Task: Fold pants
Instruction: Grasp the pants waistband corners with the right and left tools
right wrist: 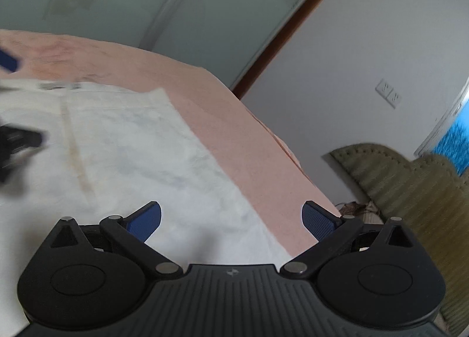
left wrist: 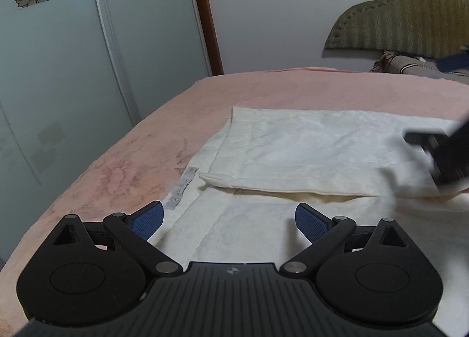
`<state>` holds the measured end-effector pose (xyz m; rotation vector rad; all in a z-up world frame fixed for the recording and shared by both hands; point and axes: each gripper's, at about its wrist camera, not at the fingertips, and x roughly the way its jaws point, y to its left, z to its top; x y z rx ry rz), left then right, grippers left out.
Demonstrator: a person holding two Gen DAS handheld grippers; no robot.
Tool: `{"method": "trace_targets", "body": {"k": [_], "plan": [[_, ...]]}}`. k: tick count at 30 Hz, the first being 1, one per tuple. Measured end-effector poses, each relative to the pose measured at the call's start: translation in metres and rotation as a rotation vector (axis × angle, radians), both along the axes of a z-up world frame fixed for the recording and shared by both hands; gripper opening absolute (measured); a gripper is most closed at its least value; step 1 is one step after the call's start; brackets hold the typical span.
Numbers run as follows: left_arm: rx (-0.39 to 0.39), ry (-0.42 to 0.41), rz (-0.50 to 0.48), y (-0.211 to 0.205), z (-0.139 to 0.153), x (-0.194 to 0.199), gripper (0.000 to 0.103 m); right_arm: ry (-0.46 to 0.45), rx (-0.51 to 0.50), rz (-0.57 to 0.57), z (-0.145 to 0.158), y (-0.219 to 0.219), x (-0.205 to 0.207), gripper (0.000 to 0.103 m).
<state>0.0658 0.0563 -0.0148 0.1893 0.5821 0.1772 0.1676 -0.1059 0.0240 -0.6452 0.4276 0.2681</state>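
Note:
The cream-white pants [left wrist: 307,146] lie folded on the pink bed [left wrist: 123,161], an upper layer resting over a lower one, with a grey label [left wrist: 181,187] sticking out at the left edge. My left gripper [left wrist: 229,219] is open and empty, just above the near layer. The right gripper shows blurred at the right edge of the left wrist view [left wrist: 442,155], over the pants. In the right wrist view the pants [right wrist: 132,155] spread flat below my right gripper [right wrist: 231,219], which is open and empty near the cloth's right edge. The left gripper is blurred at the left there [right wrist: 17,143].
Glass wardrobe doors with flower prints [left wrist: 73,58] stand beyond the bed's left edge. A padded olive headboard [left wrist: 410,20] and a grey pillow [left wrist: 416,65] are at the far right. The pink bed [right wrist: 249,143] drops off to the right of the pants.

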Motion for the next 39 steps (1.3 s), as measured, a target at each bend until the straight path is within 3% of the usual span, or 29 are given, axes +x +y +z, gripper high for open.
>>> {"method": "trace_targets", "body": {"k": [4,7,15,17,18,19,22,26,31,34,39], "plan": [[0.026,0.008,-0.012,0.0,-0.009,0.002,0.099,0.195,0.244,-0.016,-0.004,-0.027,0.084,0.102],[0.016,0.037,-0.029,-0.001,-0.017,0.005,0.099,0.304,0.365,-0.006,-0.014,-0.042,0.129,0.09],[0.006,0.061,-0.036,0.0,-0.029,0.009,0.101,0.533,0.391,0.112,-0.043,-0.034,0.2,0.083],[0.009,0.059,-0.032,0.0,-0.03,0.01,0.103,0.565,0.421,0.132,-0.044,-0.034,0.206,0.075],[0.01,0.058,-0.03,-0.001,-0.03,0.01,0.103,0.57,0.431,0.145,-0.043,-0.034,0.206,0.059],[0.008,0.057,-0.03,-0.001,-0.03,0.01,0.103,0.569,0.436,0.165,-0.04,-0.034,0.201,0.034],[-0.004,0.052,-0.027,0.001,-0.028,0.01,0.103,0.484,0.395,0.169,-0.034,-0.03,0.18,0.016],[-0.077,0.016,0.012,0.016,-0.014,0.005,0.1,0.286,0.23,0.199,-0.028,-0.011,0.129,0.012],[-0.254,0.001,-0.079,0.044,0.032,0.027,0.101,0.023,-0.059,0.276,-0.038,0.014,0.053,0.011],[-0.426,0.014,-0.1,0.059,0.061,0.065,0.101,-0.035,-0.123,0.305,-0.05,0.015,0.027,0.011],[-0.775,0.178,-0.091,0.071,0.064,0.144,0.099,-0.039,-0.152,0.322,-0.065,0.008,0.011,0.01]]}}
